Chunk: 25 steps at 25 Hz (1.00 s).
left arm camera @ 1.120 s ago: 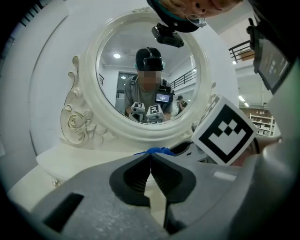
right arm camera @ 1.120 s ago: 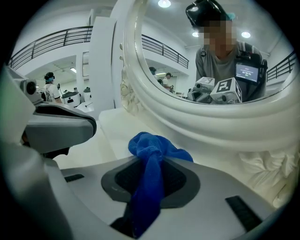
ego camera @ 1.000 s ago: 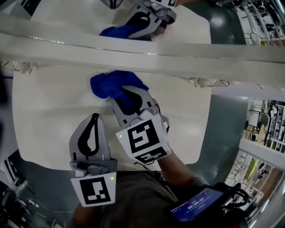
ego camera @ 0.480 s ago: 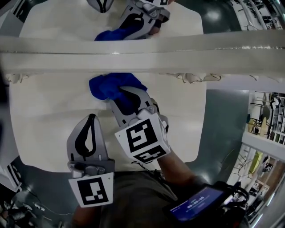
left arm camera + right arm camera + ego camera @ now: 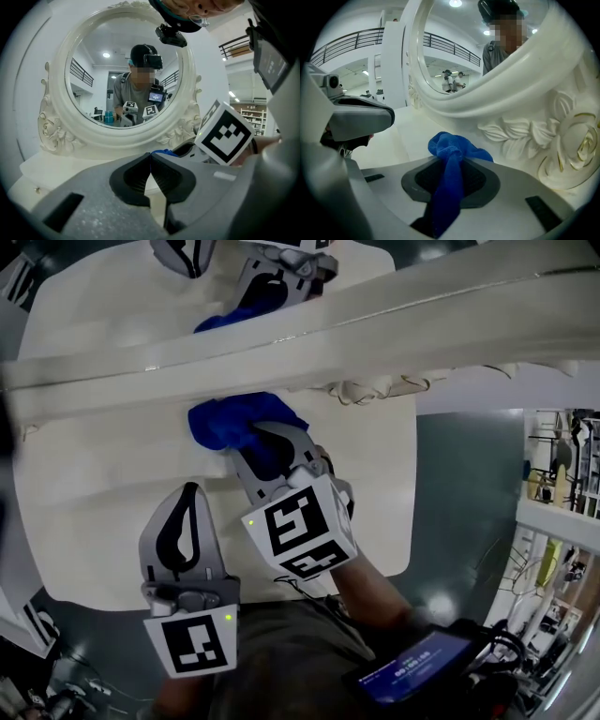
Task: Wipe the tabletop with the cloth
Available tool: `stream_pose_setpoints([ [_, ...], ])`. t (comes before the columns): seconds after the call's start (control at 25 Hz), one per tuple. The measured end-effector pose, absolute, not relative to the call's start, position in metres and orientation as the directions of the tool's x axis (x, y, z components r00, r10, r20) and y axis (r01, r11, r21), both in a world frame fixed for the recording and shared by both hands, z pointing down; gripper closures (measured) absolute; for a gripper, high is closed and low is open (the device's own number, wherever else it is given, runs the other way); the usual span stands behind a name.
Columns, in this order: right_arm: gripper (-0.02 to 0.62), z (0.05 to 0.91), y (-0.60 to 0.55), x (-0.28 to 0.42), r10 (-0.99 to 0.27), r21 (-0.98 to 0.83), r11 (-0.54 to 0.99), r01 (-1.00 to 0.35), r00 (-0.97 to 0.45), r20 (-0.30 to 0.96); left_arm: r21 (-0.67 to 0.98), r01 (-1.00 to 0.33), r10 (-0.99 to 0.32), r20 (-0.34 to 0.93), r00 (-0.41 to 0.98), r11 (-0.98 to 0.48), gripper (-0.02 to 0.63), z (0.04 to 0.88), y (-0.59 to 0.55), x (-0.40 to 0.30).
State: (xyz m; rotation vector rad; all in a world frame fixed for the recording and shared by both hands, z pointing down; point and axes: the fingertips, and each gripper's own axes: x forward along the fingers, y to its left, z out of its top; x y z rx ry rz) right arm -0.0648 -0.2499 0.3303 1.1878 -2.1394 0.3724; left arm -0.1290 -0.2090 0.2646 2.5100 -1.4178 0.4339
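Observation:
A blue cloth (image 5: 230, 418) lies bunched on the white tabletop (image 5: 94, 474), just in front of the mirror's base. My right gripper (image 5: 267, 442) is shut on the cloth; in the right gripper view a fold of the cloth (image 5: 452, 154) runs pinched between the two pads, and the rest bulges past the tips. My left gripper (image 5: 194, 491) hovers to the left of the right one, nearer the table's front edge. Its tips (image 5: 150, 155) meet with nothing between them. Past those tips a bit of the cloth (image 5: 165, 152) peeks out.
A white oval mirror with a carved rose frame (image 5: 56, 136) stands at the back of the table and crosses the head view as a broad band (image 5: 281, 343). It reflects the cloth, the grippers and the person. The table ends at the right (image 5: 412, 521) above a dark floor.
The head view has tilted, so the mirror frame now slants across the picture. Both grippers and the cloth stay where they were.

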Motion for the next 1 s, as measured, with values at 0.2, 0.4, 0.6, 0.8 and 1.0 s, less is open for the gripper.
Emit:
stream_pose_setpoints([
  [0.2, 0.499, 0.335, -0.246, -0.018, -0.655, 0.060, 0.523, -0.850, -0.357, 0.666, 0.050, -0.843, -0.776, 0.367, 0.514, -0.535, 0.589, 0.268, -0.207, -0.085],
  [0.4, 0.499, 0.333, -0.239, 0.007, -0.667, 0.059, 0.492, -0.868, -0.333, 0.666, 0.040, -0.826, -0.762, 0.364, 0.536, -0.562, 0.589, 0.264, -0.204, -0.063],
  [0.6, 0.499, 0.327, -0.227, 0.058, -0.681, 0.059, 0.462, -0.885, -0.311, 0.663, 0.032, -0.811, -0.752, 0.355, 0.555, -0.584, 0.589, 0.256, -0.195, -0.016],
  [0.8, 0.499, 0.326, -0.219, 0.089, -0.692, 0.049, 0.425, -0.904, -0.290, 0.661, 0.026, -0.792, -0.734, 0.358, 0.577, -0.610, 0.589, 0.253, -0.189, 0.011],
  [1.0, 0.499, 0.322, -0.213, 0.113, -0.702, 0.028, 0.406, -0.913, -0.292, 0.650, 0.014, -0.770, -0.715, 0.362, 0.599, -0.638, 0.589, 0.249, -0.183, 0.041],
])
